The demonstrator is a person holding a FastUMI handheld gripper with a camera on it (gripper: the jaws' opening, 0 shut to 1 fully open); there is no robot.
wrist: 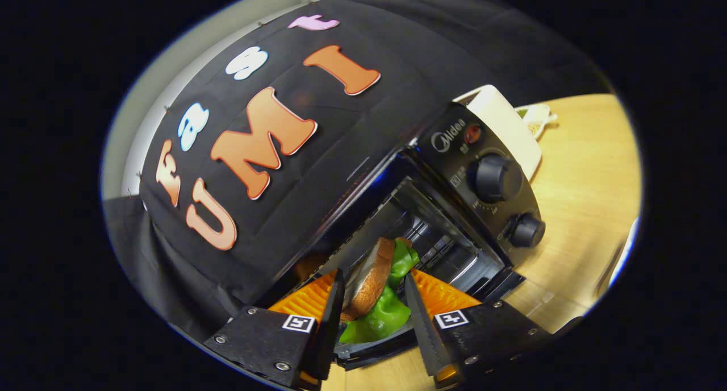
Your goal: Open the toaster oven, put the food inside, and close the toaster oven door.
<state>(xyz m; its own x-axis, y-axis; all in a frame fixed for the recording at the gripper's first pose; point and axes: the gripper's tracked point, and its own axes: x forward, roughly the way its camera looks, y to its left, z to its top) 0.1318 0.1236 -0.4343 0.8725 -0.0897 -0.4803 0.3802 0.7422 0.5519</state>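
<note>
My gripper (375, 283) is shut on a sandwich (372, 277) with brown bread and green lettuce (386, 311) hanging out. Both black-and-orange fingers (335, 300) press its sides. The whole view is tilted. Just beyond the fingers stands the black toaster oven (483, 152) with its door down and its cavity (420, 232) open. The sandwich sits at the mouth of the cavity, over the lowered door (494, 283). Two round knobs (495, 178) show on the oven's control panel.
The oven rests on a light wooden table (585, 169). A cream-coloured appliance (505, 124) stands behind the oven's control side, and a small white dish (537, 118) lies beyond it.
</note>
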